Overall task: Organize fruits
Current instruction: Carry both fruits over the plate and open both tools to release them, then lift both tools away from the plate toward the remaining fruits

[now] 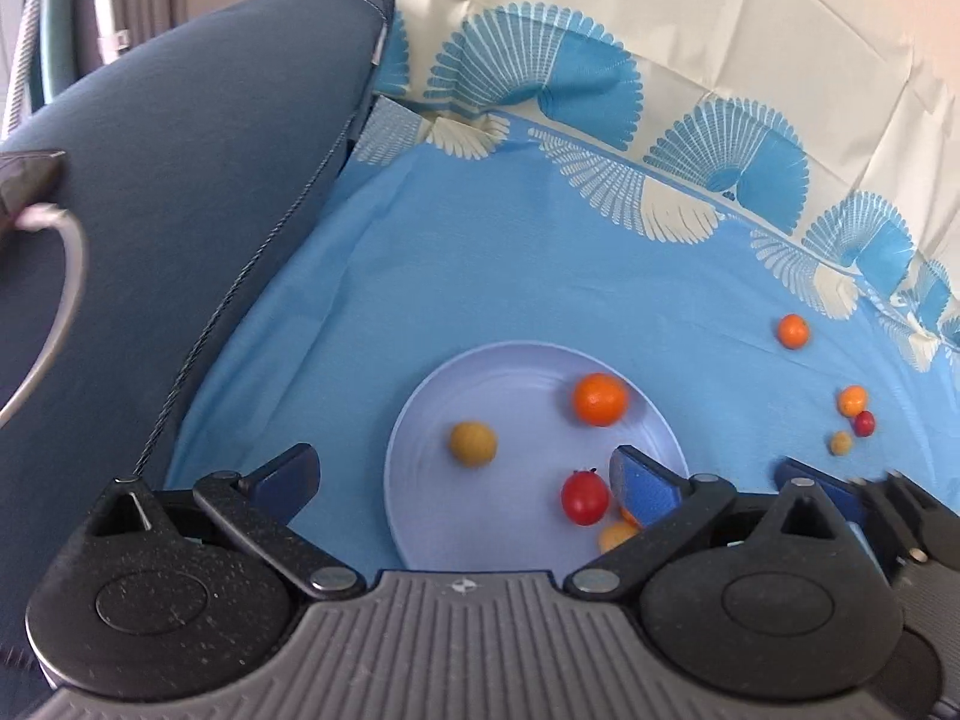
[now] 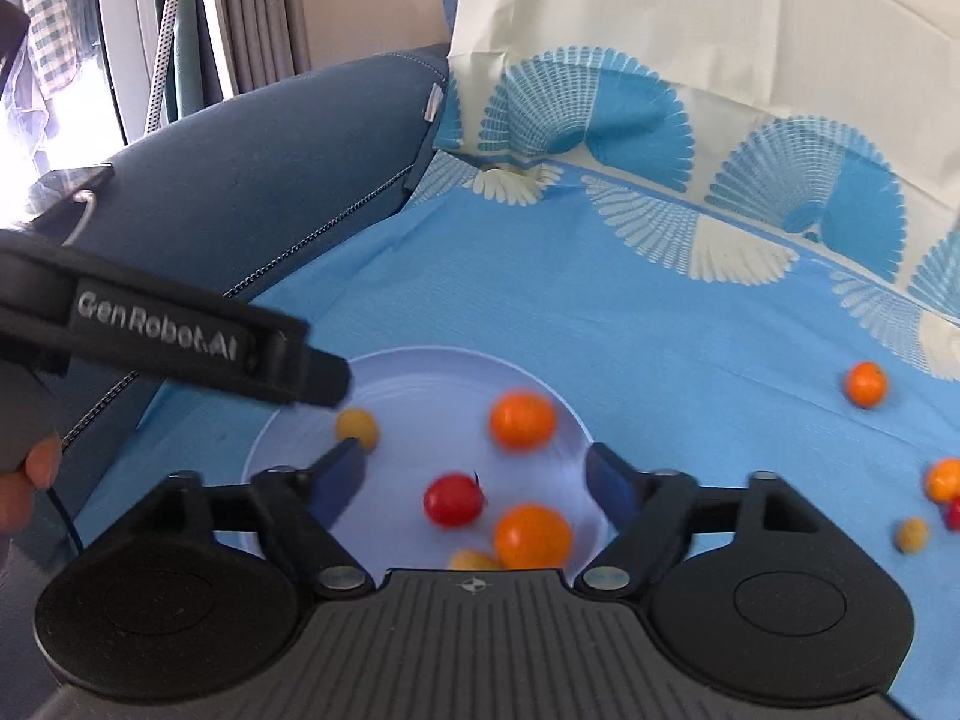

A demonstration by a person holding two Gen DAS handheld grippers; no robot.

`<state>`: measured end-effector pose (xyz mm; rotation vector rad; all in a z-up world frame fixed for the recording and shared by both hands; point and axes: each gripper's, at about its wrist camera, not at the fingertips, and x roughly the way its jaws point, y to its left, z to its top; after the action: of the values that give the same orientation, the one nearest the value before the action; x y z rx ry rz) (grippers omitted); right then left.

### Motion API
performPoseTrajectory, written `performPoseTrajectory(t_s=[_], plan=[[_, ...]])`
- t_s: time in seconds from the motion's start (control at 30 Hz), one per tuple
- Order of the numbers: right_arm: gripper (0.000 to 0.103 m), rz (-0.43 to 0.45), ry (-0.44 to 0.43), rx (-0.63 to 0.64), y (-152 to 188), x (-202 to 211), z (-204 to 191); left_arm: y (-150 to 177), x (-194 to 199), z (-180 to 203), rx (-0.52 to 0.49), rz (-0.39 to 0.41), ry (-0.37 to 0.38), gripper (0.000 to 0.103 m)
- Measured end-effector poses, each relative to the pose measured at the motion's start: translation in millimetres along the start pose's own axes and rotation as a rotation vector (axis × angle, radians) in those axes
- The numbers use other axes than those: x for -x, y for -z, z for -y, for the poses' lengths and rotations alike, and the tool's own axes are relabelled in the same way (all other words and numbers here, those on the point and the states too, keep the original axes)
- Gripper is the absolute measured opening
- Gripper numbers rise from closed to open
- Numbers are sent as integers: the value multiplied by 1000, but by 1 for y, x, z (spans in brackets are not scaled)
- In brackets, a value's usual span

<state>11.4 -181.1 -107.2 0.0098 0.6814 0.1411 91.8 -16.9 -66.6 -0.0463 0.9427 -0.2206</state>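
Note:
A pale lilac plate [image 1: 516,360] [image 2: 420,372] lies on a blue cloth. On it are an orange [image 1: 599,399] [image 2: 522,420], a yellow-brown fruit [image 1: 473,444] [image 2: 357,427], a red tomato [image 1: 583,497] [image 2: 453,499], a second orange [image 2: 532,535] and a small yellow fruit [image 1: 617,535] [image 2: 474,559]. My left gripper [image 1: 462,471] is open and empty over the plate's near side. My right gripper [image 2: 477,483] is open and empty above the red tomato. Loose on the cloth to the right are an orange [image 1: 793,331] [image 2: 865,383], a small orange fruit [image 1: 852,401] [image 2: 943,479], a red one [image 1: 864,423] and a yellow one [image 1: 841,442] [image 2: 912,534].
A blue-grey sofa arm [image 1: 198,168] [image 2: 270,192] rises to the left of the cloth. The cream and blue patterned cloth edge [image 1: 660,60] climbs the backrest behind. The other gripper's black body [image 2: 180,330] crosses the right wrist view over the plate's left rim.

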Motion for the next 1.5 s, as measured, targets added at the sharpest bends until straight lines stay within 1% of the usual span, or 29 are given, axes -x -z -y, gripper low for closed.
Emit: performPoseTrajectory(t_s=[0.03, 0.13, 0.23, 0.33, 0.43, 0.63, 0.83, 1.0, 1.5], plan=[[93, 7, 7, -10, 4, 13, 1, 5, 9, -1, 10, 0, 5, 103], [97, 11, 26, -47, 18, 50, 2, 20, 34, -5, 29, -11, 33, 103], [98, 2, 52, -106, 29, 81, 2, 34, 59, -6, 37, -10, 61, 103], [99, 14, 77, -168, 35, 105, 3, 43, 83, -4, 39, 15, 81, 103], [99, 40, 103, -204, 37, 124, 4, 46, 104, -4, 42, 51, 99, 103], [100, 112, 123, -217, 34, 155, -4, 50, 137, -1, 43, 115, 122, 103], [101, 150, 130, -199, 34, 177, -12, 57, 157, -2, 40, 141, 138, 103], [101, 170, 138, -201, 34, 188, -15, 60, 165, -4, 46, 151, 142, 103], [101, 191, 161, -212, 34, 195, -15, 60, 167, -4, 46, 160, 152, 103]])
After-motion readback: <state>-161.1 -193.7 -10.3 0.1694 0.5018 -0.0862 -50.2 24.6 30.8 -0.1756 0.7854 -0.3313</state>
